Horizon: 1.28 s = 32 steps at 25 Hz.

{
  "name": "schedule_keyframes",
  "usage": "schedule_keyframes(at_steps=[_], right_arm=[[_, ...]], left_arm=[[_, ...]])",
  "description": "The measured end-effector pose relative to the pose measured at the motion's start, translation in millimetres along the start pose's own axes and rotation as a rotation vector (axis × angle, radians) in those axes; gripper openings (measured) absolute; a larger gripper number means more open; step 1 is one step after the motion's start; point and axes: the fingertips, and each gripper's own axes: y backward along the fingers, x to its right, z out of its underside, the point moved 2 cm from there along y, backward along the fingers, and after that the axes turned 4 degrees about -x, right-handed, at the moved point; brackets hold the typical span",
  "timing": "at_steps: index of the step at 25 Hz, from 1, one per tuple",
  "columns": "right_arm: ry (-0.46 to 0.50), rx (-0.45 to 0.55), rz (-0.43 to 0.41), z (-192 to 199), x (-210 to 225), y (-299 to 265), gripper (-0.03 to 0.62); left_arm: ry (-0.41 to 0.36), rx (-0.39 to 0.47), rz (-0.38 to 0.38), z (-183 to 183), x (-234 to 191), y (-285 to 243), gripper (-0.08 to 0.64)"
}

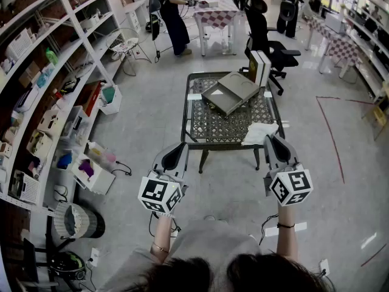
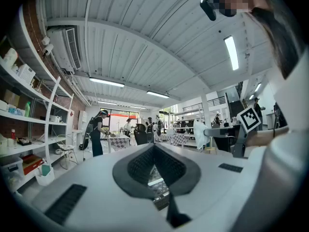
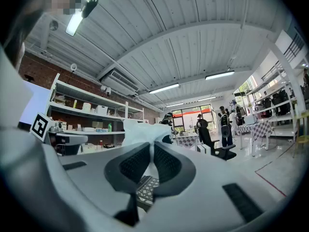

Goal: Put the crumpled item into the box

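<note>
The crumpled item point(image 1: 261, 132) is a white wad of paper or cloth, pinched in the jaws of my right gripper point(image 1: 276, 143), which hovers over the near right corner of the metal lattice table point(image 1: 188, 143). In the right gripper view the white wad point(image 3: 140, 132) sticks up from between the closed pads of that gripper point(image 3: 151, 146). A flat grey box point(image 1: 230, 92) lies open on the far part of the table. My left gripper point(image 1: 176, 154) is held before the near left corner, its jaws together with nothing in them point(image 2: 154, 148).
Two upright books point(image 1: 260, 67) stand at the table's far right corner, with a black office chair point(image 1: 267, 44) behind. Shelving point(image 1: 42, 102) and floor bins point(image 1: 91, 172) line the left side. A person point(image 1: 173, 17) works at a checkered table far back.
</note>
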Motion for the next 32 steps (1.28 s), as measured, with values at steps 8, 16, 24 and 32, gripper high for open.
schedule_keyframes(at_steps=[8, 16, 24, 32], right_arm=[[0.005, 0.008, -0.013, -0.1, 4.5, 2.5, 0.043], [0.042, 0.034, -0.020, -1.7, 6.5, 7.2, 0.043], [0.039, 0.036, -0.037, 4.6, 6.7, 0.4, 0.044], [0.031, 0.025, -0.035, 15.1, 14.8, -30.5, 0.044]], left_arm=[[-0.010, 0.002, -0.014, -1.9, 6.0, -1.0, 0.017], [-0.065, 0.021, -0.024, -5.4, 22.4, -0.2, 0.017], [-0.094, -0.009, -0.020, 3.2, 27.3, -8.8, 0.017], [-0.091, -0.033, -0.021, 18.5, 7.5, -33.4, 0.017]])
